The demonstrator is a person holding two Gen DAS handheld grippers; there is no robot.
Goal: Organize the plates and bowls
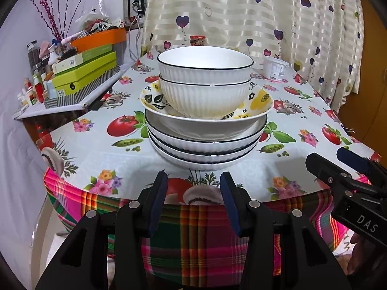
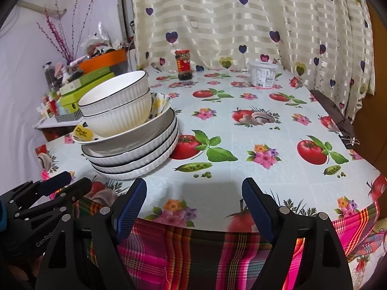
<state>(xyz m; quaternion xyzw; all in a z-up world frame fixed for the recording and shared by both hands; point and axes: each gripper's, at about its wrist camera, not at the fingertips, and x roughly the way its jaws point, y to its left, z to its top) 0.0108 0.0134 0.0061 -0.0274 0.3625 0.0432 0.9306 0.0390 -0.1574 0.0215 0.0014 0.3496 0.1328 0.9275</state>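
A pile of dishes stands near the table's front edge. Two white ribbed bowls point(image 1: 205, 72) nest together inside a yellow-flowered bowl point(image 1: 260, 99), which rests on three stacked white plates with dark rims point(image 1: 205, 142). The pile also shows at the left of the right wrist view point(image 2: 130, 130). My left gripper point(image 1: 193, 181) is open and empty, just short of the table edge in front of the pile. My right gripper point(image 2: 193, 188) is open and empty, to the right of the pile, and appears in the left wrist view point(image 1: 338, 159).
A sauce jar point(image 2: 184, 64) and a white plastic tub point(image 2: 263, 73) stand at the table's back by the heart-print curtain. A cluttered side shelf with green boxes point(image 1: 84, 72) and an orange tub point(image 1: 101, 39) is at left. A dark strap with a binder clip point(image 2: 338, 120) sits on the right edge.
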